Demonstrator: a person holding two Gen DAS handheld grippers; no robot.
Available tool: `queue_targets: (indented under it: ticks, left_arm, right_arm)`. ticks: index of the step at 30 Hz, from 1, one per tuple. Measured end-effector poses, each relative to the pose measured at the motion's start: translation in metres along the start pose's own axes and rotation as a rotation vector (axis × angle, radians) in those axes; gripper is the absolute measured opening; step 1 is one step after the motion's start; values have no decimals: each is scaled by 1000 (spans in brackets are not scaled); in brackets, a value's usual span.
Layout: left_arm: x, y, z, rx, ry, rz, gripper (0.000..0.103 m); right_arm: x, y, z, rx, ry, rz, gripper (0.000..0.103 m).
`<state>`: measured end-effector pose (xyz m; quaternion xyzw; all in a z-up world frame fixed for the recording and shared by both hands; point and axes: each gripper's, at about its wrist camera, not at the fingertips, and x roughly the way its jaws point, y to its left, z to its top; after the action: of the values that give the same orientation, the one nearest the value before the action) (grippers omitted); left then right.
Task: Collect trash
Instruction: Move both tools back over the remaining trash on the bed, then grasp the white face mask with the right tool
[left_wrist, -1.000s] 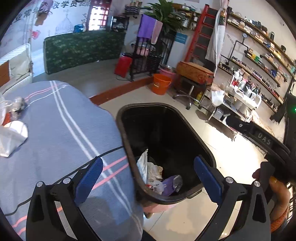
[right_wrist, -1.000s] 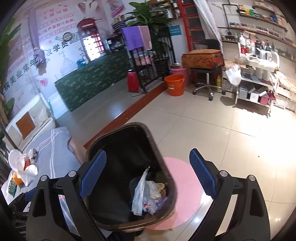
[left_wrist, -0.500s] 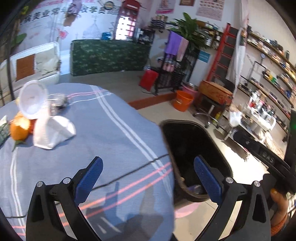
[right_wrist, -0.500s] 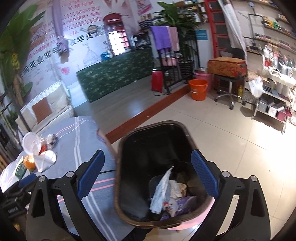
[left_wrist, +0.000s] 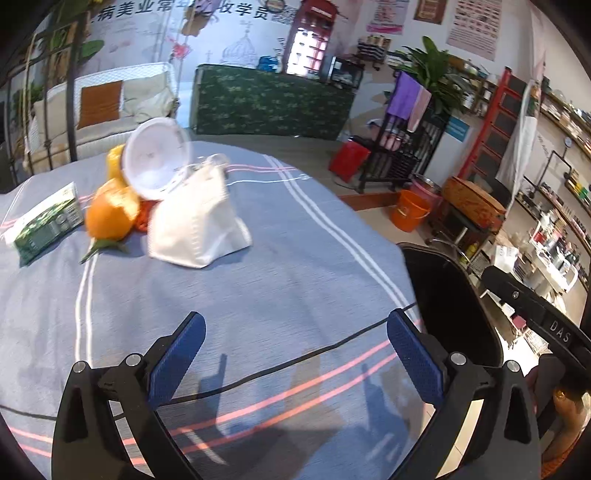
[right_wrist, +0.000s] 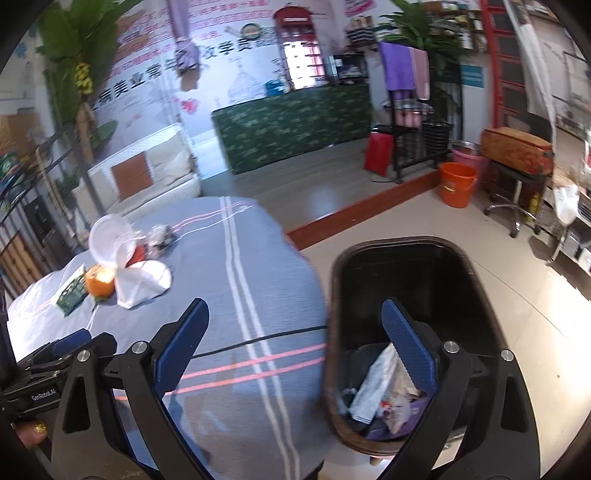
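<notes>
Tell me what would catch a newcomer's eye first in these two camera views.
Probably the small heap of trash on the far left of the striped blue tablecloth: a white face mask, an orange, a white round lid and a green packet. Next, the black trash bin on the floor beside the table's right edge, with wrappers at its bottom.

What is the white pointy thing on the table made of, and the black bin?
White mask: looks like soft, matte nonwoven fabric; it folds along a crease and slumps on the tablecloth. Black bin: probably hard plastic; its smooth rim shines slightly and keeps its shape.
</notes>
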<state>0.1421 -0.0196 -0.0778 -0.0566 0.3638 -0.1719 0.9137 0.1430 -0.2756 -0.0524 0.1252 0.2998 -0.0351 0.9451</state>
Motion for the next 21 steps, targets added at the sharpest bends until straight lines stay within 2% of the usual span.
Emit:
queue_targets:
  ticks: [10, 21]
  left_arm:
    - [-11, 40, -5, -46, 14, 72, 97]
    - [-18, 87, -4, -129, 22, 133, 97]
  right_arm:
    - [29, 58, 1, -121, 45, 106, 93]
    - [61, 112, 7, -199, 92, 224, 93]
